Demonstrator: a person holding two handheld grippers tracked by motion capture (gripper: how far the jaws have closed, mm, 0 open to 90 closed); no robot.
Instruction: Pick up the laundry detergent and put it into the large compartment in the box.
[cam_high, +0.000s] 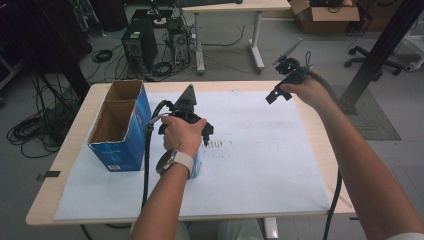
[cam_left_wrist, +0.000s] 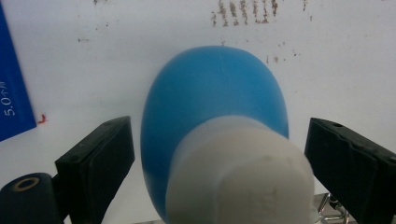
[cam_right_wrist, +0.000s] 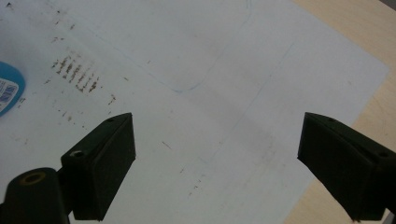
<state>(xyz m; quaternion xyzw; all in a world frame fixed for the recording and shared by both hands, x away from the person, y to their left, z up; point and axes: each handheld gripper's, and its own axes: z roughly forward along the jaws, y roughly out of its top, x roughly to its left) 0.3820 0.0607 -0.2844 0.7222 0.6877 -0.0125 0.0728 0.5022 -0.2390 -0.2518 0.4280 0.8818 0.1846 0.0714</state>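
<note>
As jaws straddle it, blue bottle (cam_left_wrist: 212, 121) untouched

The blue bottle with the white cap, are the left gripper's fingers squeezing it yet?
Apart. In the left gripper view, white paper shows between the blue bottle and each of the fingers, so the left gripper straddles it without pressing.
</note>
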